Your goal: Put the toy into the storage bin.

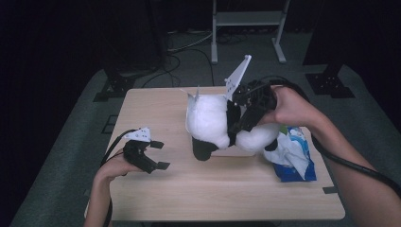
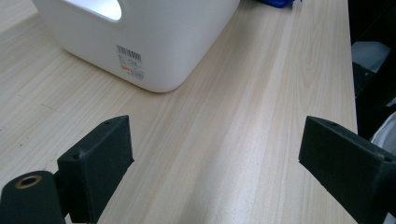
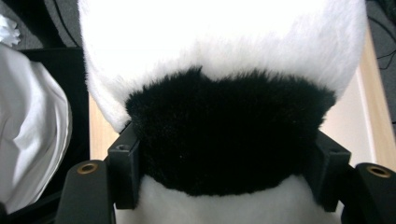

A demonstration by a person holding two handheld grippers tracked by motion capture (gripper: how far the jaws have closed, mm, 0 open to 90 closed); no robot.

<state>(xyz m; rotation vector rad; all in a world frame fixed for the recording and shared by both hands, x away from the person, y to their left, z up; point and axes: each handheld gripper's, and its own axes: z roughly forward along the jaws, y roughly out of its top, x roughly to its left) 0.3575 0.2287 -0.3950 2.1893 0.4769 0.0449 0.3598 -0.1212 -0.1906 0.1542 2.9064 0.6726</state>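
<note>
A plush toy (image 1: pixel 208 120) with white fur and a black band hangs above the middle of the wooden table (image 1: pixel 236 198). My right gripper (image 1: pixel 239 124) is shut on it across the black band (image 3: pixel 229 135), with one jaw pressing each side in the right gripper view (image 3: pixel 227 172). My left gripper (image 1: pixel 161 155) rests low at the table's left, with its jaws wide apart and nothing between them (image 2: pixel 219 158). A white plastic tub (image 2: pixel 140 42) with a barcode label stands on the table ahead of the left gripper.
A blue and white bag (image 1: pixel 293 158) lies on the table's right side, under the right hand. A white metal frame (image 1: pixel 246 19) and black stands with cables sit on the floor beyond the table's far edge.
</note>
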